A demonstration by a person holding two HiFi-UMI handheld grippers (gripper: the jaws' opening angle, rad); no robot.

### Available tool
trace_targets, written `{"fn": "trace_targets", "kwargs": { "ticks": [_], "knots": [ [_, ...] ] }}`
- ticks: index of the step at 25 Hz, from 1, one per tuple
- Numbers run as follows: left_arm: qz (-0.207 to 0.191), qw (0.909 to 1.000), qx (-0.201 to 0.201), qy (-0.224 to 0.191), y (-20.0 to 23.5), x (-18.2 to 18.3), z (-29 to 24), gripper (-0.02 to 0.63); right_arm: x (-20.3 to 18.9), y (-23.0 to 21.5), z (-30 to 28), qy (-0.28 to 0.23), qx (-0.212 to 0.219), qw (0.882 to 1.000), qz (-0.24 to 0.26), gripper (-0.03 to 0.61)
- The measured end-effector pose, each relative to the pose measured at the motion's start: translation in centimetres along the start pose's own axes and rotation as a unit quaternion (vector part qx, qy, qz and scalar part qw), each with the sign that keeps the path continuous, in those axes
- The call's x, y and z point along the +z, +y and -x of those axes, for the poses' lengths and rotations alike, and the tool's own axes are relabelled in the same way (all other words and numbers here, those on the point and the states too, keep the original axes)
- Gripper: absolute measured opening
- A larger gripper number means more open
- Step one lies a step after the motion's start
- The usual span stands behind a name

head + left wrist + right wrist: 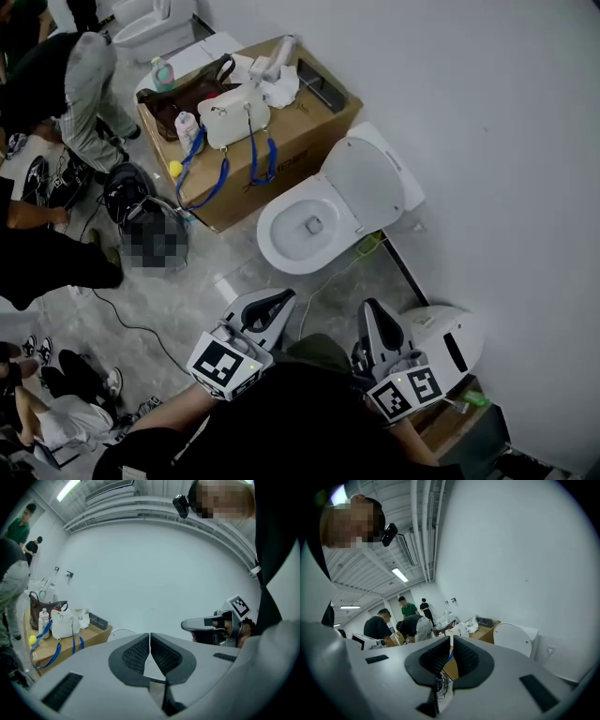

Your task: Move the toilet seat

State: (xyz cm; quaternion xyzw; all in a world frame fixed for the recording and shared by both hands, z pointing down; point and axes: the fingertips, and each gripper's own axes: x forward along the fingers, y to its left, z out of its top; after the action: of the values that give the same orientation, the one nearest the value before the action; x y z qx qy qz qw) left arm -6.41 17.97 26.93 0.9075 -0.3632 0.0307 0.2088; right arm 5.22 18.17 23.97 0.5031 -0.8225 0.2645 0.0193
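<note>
Head view first: where is the toilet seat (pixel 364 180) sitting?

It is standing raised at the middle of the frame, tilting back against the tank by the white wall (pixel 487 141). The open toilet bowl (pixel 281 248) is lying just below and left of it, and nothing is touching either one

And where are the two claws hanging?

Both are hovering low in the frame, well apart from the toilet. The left gripper (pixel 283 296) is pointing up and right toward the bowl from lower centre. The right gripper (pixel 368 306) is sitting just right of it, near a rounded white unit (pixel 455 342) at the lower right

Are the jaws gripping anything?

No, both are empty. Left gripper view is showing its two dark pads (pixel 133 654) pressing together at the tips with nothing between them. Right gripper view is showing the same, jaws drawn together with only a sliver of background peeking through

What is lying around the toilet?

A cardboard box (pixel 314 127) is sitting just left of it at upper centre, carrying a white bag (pixel 232 117) with blue straps and a brown bag (pixel 183 98). People (pixel 84 84) are bending and crouching along the left edge, and a dark cable (pixel 131 325) is trailing across the grey floor (pixel 178 300) at lower left
</note>
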Motion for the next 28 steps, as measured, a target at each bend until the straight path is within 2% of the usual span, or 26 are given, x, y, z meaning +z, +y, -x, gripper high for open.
{"fn": "trace_targets", "kwargs": {
  "ticks": [6, 13, 19, 23, 28],
  "knots": [
    [0.002, 0.998, 0.038, 0.05, 5.5, -3.9, -2.2, 0.02, -0.8, -1.7, -3.1, 0.023, -0.005, 1.0, -0.017, 0.044],
    [-0.01, 0.9896, 0.088, 0.113, 10.3, -9.2, -6.3, 0.02, -1.0, -5.1, -7.1, 0.047, 0.022, 0.998, -0.031, 0.044],
    [-0.014, 0.9782, 0.125, 0.165, 13.7, -12.1, -10.5, 0.02, 0.4, -9.2, -11.3, 0.069, 0.053, 0.996, -0.025, 0.044],
    [-0.017, 0.9678, 0.148, 0.203, 16.3, -15.0, -12.9, 0.021, -0.7, -12.4, -13.6, 0.107, 0.073, 0.991, -0.03, 0.044],
    [-0.012, 0.9531, 0.173, 0.248, 19.8, -19.3, -14.2, 0.02, -2.2, -15.7, -16.9, 0.137, 0.087, 0.987, 0.011, 0.044]
  ]
}}
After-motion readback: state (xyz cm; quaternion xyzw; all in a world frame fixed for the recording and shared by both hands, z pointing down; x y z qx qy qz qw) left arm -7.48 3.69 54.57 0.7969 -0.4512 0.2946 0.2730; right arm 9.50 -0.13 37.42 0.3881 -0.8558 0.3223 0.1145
